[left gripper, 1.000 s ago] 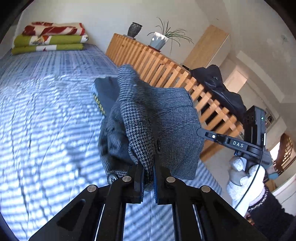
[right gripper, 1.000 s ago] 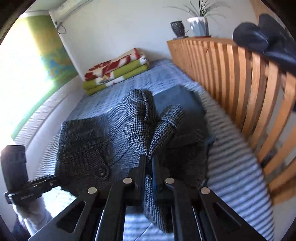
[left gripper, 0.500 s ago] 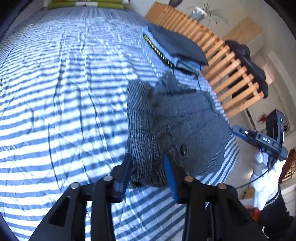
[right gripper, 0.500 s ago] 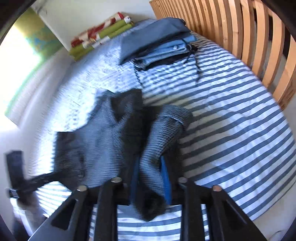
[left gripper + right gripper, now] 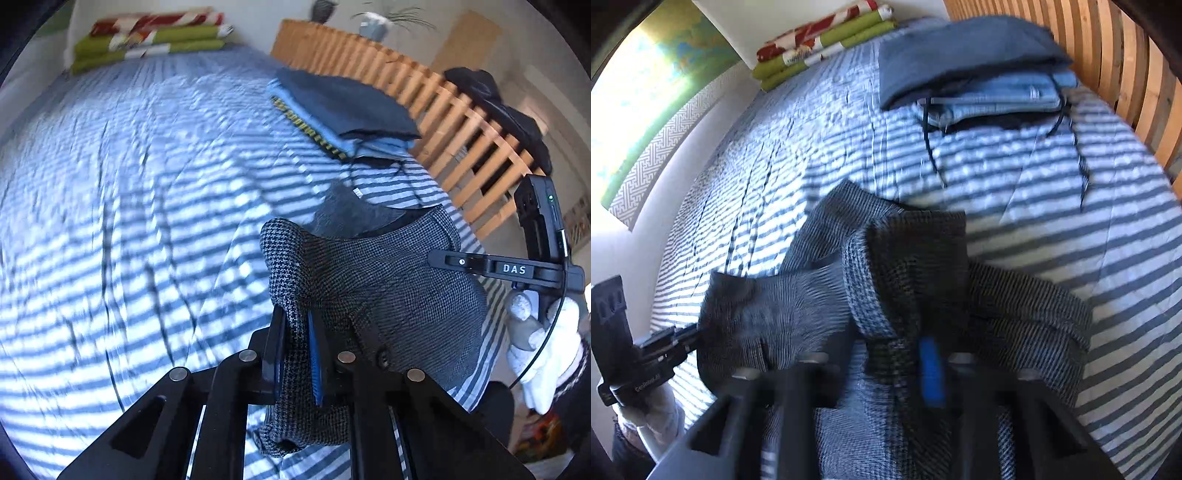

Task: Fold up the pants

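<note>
Pants (image 5: 369,288), grey houndstooth, are seen in the left wrist view bunched near the bed's (image 5: 129,206) closer edge, roughly 5 o'clock from the striped cover's middle. A thick fold of the cloth is pinched by the left gripper (image 5: 295,354), fingers narrowed onto it with only the fabric's thickness between them. The right gripper (image 5: 498,266) is spotted at 3 o'clock, held in a white-gloved hand (image 5: 543,339); whether it grips anything can't be told from here. A stack of folded clothes (image 5: 343,110) sits at 1 o'clock by the wooden slat rail (image 5: 443,110).

Over in the right wrist view, things are blurred. The pants (image 5: 916,280) are heaped at 6 o'clock, and a ridge of cloth appears to be caught by the right gripper (image 5: 890,365), fingers apart only by the cloth between them, though the blur makes it a soft call.

Handling-wise, the fabric is judged soft and limp but fairly weighty, wool-like, not slippery. It'd probably be best taken at the waistband corners, so the legs hang straight.
</note>
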Available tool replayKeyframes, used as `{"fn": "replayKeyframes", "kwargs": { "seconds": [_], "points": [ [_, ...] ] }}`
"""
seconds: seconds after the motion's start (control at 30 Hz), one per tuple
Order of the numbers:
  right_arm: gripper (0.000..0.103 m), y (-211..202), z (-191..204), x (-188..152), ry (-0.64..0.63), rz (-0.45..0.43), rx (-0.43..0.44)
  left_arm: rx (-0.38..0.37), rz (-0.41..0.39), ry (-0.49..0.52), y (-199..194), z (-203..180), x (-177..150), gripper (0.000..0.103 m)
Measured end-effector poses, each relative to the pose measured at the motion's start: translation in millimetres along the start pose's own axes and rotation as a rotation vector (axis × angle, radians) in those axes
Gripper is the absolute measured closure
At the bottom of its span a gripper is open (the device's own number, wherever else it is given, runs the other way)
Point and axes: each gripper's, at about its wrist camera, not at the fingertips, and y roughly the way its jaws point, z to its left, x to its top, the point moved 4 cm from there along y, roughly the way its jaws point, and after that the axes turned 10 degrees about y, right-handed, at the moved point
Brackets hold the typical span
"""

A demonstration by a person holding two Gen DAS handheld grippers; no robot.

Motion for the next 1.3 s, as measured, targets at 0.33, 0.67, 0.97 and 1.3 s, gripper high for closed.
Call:
{"fn": "replayKeyframes", "kwargs": {
  "seconds": [0.33, 0.67, 0.97, 1.3],
  "points": [
    [0.039, -82, -97, -26, 0.141, -0.126, 0.024, -0.112, -0.005, 0.222, 71, -47, 86, 0.092],
    [0.039, -80, -52, 47, -0.01, -0.126, 0.017, -0.355, -0.108, 0.301, -7, -111, 15, 0.093],
    [0.039, -22, 38, 39, -0.294, 0.128, -0.142, -0.475, -0.072, 0.337, -28, -154, -18, 0.093],
    [0.076, -44, -46, 3, -0.206, 0.253, -0.23, -0.289, -0.089, 0.399, 10, -123, 54, 0.096]
  ]
}}
